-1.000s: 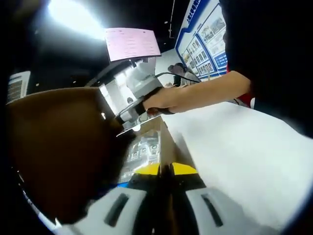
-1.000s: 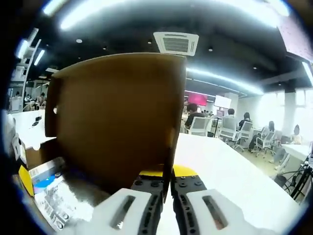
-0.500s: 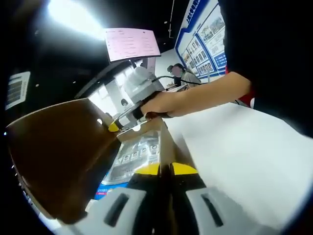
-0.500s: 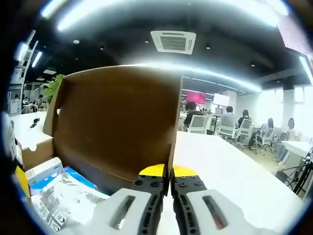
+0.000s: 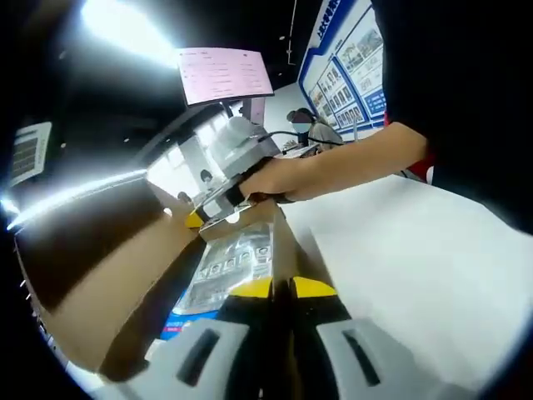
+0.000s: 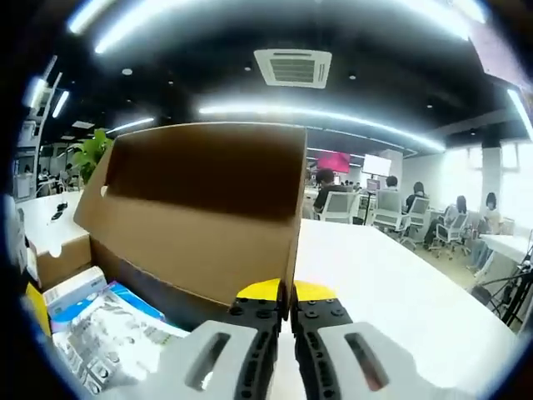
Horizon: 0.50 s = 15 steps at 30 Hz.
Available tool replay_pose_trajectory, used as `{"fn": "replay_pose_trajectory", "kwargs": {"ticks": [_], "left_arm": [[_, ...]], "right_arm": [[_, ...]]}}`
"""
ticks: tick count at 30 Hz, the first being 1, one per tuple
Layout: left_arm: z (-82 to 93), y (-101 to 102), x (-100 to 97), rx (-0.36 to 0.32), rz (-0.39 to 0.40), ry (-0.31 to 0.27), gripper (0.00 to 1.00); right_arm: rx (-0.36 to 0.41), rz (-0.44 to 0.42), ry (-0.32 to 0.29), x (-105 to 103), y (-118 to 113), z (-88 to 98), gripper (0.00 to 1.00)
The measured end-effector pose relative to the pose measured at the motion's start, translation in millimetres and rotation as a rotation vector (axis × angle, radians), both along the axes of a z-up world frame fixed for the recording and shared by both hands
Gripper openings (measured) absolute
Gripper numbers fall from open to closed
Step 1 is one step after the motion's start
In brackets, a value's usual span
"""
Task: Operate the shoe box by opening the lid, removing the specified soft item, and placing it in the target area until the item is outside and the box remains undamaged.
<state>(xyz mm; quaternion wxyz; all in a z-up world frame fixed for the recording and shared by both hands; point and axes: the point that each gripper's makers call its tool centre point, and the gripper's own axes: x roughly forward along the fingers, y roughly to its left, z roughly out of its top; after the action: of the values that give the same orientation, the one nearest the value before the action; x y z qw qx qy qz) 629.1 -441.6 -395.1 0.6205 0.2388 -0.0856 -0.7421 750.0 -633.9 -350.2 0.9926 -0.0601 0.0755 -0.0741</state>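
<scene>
With the brown lid (image 6: 200, 208) raised at left centre of the right gripper view and pinched by the right gripper (image 6: 279, 304), while the left gripper (image 5: 280, 293) clamps the box wall (image 5: 283, 250), the lid-opening step is judged underway, and the plastic-wrapped soft item (image 5: 229, 267) inside must be grasped next.

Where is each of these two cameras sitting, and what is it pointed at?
Left gripper view: rides on the left claw, whose jaws pinch the shoe box wall; it looks along the box at the plastic packet inside, with the person's hand holding the right claw at the lid.
Right gripper view: rides on the right claw, shut on the edge of the raised lid, facing across the white table into an office.
Shared: box, lid, packet, table.
</scene>
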Motion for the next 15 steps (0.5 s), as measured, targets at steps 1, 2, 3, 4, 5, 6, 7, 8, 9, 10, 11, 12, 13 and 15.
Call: {"fn": "replay_pose_trajectory", "kwargs": {"ticks": [1, 2, 3, 4, 5, 6, 7, 8, 9, 10, 11, 12, 13, 15], "left_arm": [[0.0, 0.1, -0.1, 0.000, 0.000, 0.000, 0.06], [0.0, 0.1, -0.2, 0.000, 0.000, 0.000, 0.06], [-0.1, 0.2, -0.2, 0.000, 0.000, 0.000, 0.06], [-0.1, 0.2, -0.1, 0.000, 0.000, -0.001, 0.06], [-0.2, 0.3, -0.1, 0.000, 0.000, -0.001, 0.06], [-0.3, 0.3, -0.2, 0.000, 0.000, -0.001, 0.06], [-0.3, 0.3, -0.1, 0.000, 0.000, -0.001, 0.06], [-0.3, 0.3, -0.2, 0.000, -0.001, -0.001, 0.06], [-0.3, 0.2, -0.2, -0.001, -0.001, -0.001, 0.06], [-0.3, 0.2, -0.2, -0.001, -0.001, -0.001, 0.06], [-0.3, 0.2, -0.3, 0.000, -0.001, -0.001, 0.06], [-0.3, 0.3, -0.3, -0.001, -0.001, -0.001, 0.06], [-0.3, 0.3, -0.4, 0.000, -0.001, -0.001, 0.06], [-0.4, 0.2, -0.5, -0.001, -0.001, -0.001, 0.06]], "right_arm": [[0.001, 0.001, 0.001, 0.3, -0.2, -0.3, 0.02], [0.004, 0.002, 0.002, 0.6, -0.2, -0.7, 0.02], [0.007, 0.002, 0.004, 0.9, -0.2, -1.0, 0.01], [0.012, 0.003, 0.007, 1.1, 0.0, -1.5, 0.01], [0.014, 0.003, 0.007, 1.2, 0.0, -1.9, 0.01], [0.013, 0.003, 0.008, 1.4, 0.0, -2.1, 0.01], [0.012, 0.003, 0.008, 1.4, -0.1, -2.1, 0.01], [0.014, 0.002, 0.009, 1.6, -0.1, -2.2, 0.01], [0.014, 0.002, 0.009, 1.9, -0.1, -2.4, 0.01], [0.015, 0.002, 0.008, 2.1, -0.2, -2.5, 0.01], [0.016, 0.003, 0.009, 2.2, -0.2, -2.6, 0.01], [0.017, 0.003, 0.009, 2.4, -0.3, -2.8, 0.02], [0.015, 0.003, 0.010, 2.7, -0.2, -3.2, 0.02], [0.023, 0.001, 0.013, 3.2, 0.0, -4.2, 0.01]]}}
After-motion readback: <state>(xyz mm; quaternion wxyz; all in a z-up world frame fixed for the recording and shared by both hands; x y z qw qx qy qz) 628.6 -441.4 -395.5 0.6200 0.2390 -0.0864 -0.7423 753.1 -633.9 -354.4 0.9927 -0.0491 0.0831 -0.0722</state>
